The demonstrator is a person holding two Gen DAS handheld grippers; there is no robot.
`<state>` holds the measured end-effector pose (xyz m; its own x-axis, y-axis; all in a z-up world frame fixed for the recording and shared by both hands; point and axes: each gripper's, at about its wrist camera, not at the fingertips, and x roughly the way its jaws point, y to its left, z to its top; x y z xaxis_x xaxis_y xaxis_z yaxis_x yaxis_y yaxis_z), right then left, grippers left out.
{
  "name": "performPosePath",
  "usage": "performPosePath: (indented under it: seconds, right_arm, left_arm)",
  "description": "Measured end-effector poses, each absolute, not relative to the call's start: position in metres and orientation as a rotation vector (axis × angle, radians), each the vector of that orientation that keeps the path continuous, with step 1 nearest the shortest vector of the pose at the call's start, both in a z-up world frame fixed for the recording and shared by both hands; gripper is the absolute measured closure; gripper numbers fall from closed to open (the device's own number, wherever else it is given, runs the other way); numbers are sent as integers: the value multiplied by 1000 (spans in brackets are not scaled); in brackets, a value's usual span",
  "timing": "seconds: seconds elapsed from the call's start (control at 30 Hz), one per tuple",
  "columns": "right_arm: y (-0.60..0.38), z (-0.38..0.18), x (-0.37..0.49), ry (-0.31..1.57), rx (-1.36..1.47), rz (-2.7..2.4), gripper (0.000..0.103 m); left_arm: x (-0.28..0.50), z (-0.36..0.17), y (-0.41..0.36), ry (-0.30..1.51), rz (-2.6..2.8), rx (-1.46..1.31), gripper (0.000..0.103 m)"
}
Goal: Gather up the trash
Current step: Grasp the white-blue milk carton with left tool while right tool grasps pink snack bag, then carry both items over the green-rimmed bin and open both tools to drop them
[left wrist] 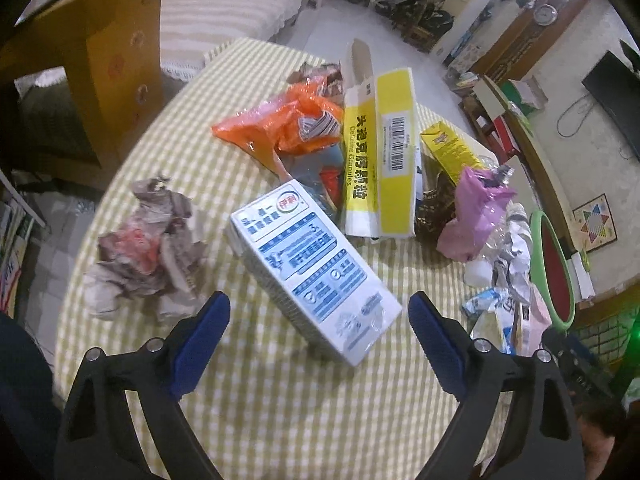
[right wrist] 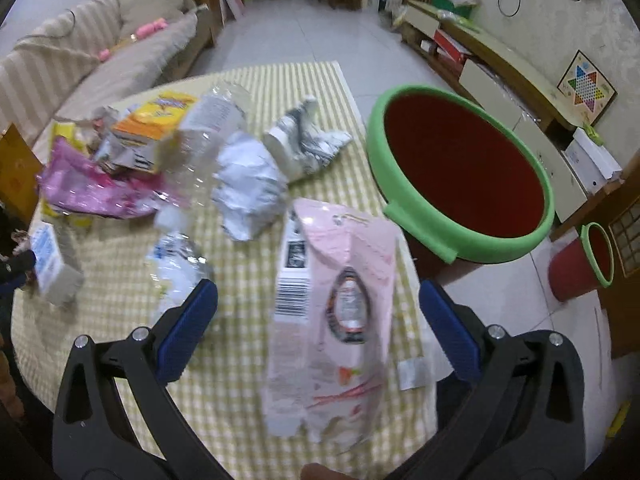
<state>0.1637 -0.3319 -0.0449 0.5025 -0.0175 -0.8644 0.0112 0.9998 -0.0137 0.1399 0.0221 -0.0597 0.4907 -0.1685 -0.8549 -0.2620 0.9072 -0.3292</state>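
1. The left gripper [left wrist: 319, 312] hangs over a white-and-blue milk carton [left wrist: 312, 272] lying on the checked tablecloth [left wrist: 280, 400]; its fingers are spread, touching nothing.
2. The right gripper [right wrist: 318, 300] is also spread wide, above a pink snack bag [right wrist: 332, 320].
3. A green-rimmed red bin [right wrist: 460, 176] stands just right of the table.
4. Crumpled paper [left wrist: 148, 248] lies left of the carton.

Left wrist view looks down steeply, close over yellow checked tablecloth [left wrist: 256, 400]. Right wrist view does same from right side. Both show white-and-blue milk carton [left wrist: 312, 268] [right wrist: 50, 264] and green-rimmed red bin [left wrist: 554, 264] [right wrist: 464, 172].
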Motion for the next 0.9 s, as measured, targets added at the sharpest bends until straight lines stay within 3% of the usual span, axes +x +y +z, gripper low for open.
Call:
performPosePath:
  seconds: [0.13, 0.2, 0.3, 0.53, 0.73, 0.9]
  right_arm:
    - [-340, -57, 172, 1105, 6, -28, 4]
    - [-343, -65, 175, 1141, 7, -33, 4]
    - [-346, -73, 179, 1174, 9, -35, 4]
    - [-348, -81, 189, 1202, 22, 3, 20]
    - [-342, -94, 191, 1256, 14, 38, 25]
    - [-346, -89, 183, 1244, 53, 68, 27]
  left_arm:
    - [155, -73, 21, 1117, 73, -527, 19]
    - [162, -79, 19, 1140, 89, -548, 27]
    - [172, -86, 15, 1169, 122, -553, 29]
    - [191, -94, 2, 1191, 166, -518, 31]
    - [203, -97, -9, 1210, 181, -497, 30]
    - [200, -101, -1, 1199, 166, -565, 37]
